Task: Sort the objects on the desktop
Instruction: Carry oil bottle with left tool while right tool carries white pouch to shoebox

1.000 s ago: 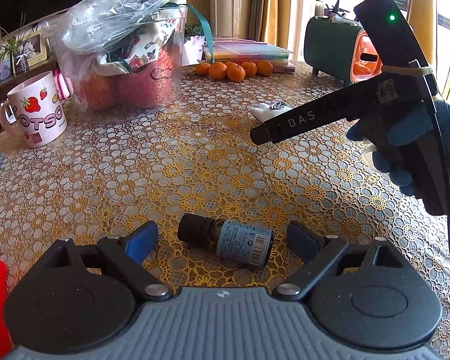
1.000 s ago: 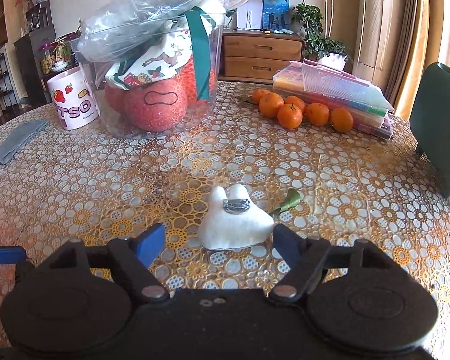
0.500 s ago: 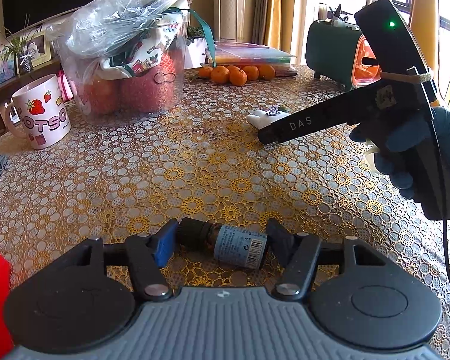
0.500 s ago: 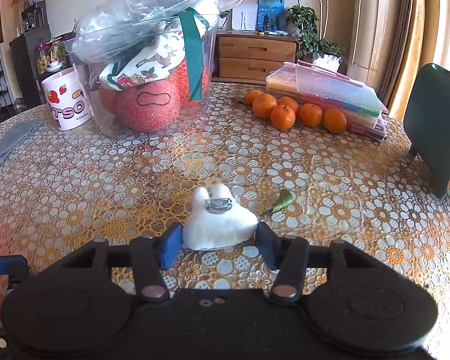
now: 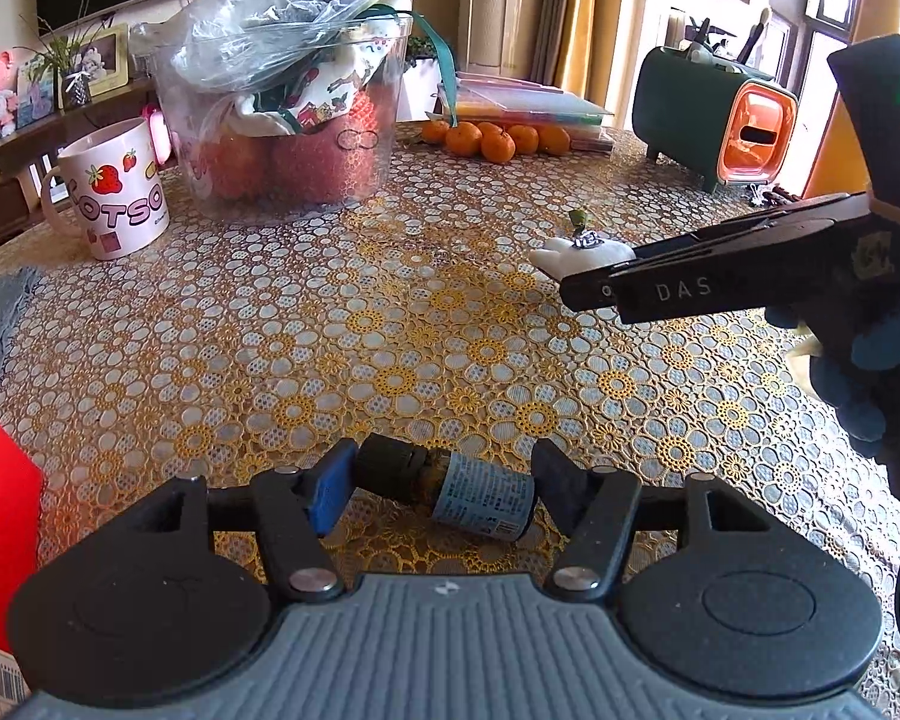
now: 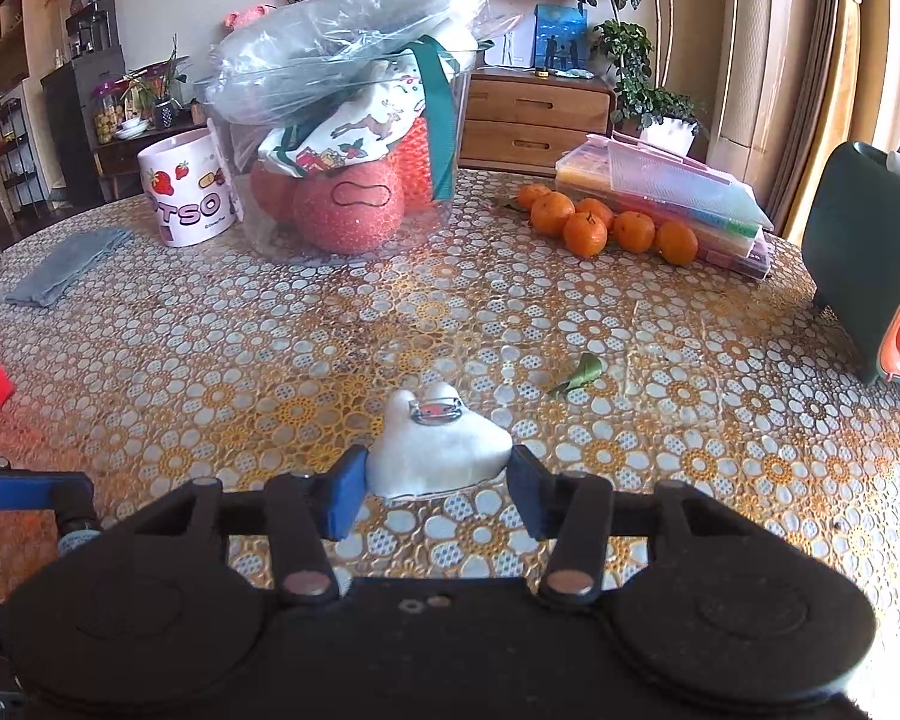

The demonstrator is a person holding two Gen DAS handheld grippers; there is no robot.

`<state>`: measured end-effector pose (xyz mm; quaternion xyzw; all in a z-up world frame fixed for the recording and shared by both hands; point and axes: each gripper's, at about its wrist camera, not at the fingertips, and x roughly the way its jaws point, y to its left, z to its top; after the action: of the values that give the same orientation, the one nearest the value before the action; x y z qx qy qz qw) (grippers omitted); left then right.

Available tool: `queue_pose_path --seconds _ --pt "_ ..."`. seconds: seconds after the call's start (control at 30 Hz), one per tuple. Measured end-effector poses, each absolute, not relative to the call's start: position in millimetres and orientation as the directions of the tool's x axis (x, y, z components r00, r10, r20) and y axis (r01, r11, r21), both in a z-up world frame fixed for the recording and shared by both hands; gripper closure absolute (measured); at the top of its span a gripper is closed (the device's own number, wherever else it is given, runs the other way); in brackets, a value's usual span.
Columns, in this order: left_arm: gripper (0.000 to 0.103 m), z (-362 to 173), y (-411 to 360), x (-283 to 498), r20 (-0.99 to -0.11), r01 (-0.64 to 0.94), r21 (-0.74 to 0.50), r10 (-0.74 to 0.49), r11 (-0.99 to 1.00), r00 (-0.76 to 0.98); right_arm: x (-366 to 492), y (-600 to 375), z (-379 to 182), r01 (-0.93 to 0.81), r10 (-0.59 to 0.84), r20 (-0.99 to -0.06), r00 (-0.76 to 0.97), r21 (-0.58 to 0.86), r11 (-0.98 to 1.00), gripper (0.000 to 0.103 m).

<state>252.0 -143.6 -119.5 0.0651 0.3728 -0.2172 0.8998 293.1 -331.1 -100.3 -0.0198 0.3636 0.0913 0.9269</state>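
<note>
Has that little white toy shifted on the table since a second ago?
Yes. The white toy was just beside the green leaf; now it sits farther from it, nearer the camera.

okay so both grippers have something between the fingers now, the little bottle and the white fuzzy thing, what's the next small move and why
Probably lift both straight up. The left gripper has the small bottle clamped end to end, lying on the tablecloth. The right gripper, its fingers closing, squeezes the white plush clip. The clear bin stands farther back, so they must clear the table first.

Gold-and-white floral lace tablecloth point(image 6: 570, 324), white clip point(image 6: 438, 450), blue-labelled dark bottle point(image 5: 450, 489), orange tangerines point(image 6: 606, 228), strawberry-printed pink mug point(image 5: 114, 192).
</note>
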Motion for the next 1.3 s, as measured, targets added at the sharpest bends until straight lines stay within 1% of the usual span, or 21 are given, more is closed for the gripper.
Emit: queue_pose_path --seconds 0.3,0.8,1.3 --pt "0.04 -102 -133 224 -0.698 0.421 -0.037 -0.325 0.906 0.638 245 -321 -87 -0.212 0.194 -0.685 0.702 0.058 0.975 0.054" --pt "0.04 -53 -98 168 -0.665 0.369 -0.074 -0.322 0.927 0.674 166 -289 -38 -0.258 0.254 -0.641 0.725 0.09 0.962 0.054" --pt "0.04 -11 -41 112 -0.657 0.338 -0.096 -0.315 0.936 0.685 100 -237 9 -0.353 0.33 -0.66 0.675 0.103 0.93 0.054"
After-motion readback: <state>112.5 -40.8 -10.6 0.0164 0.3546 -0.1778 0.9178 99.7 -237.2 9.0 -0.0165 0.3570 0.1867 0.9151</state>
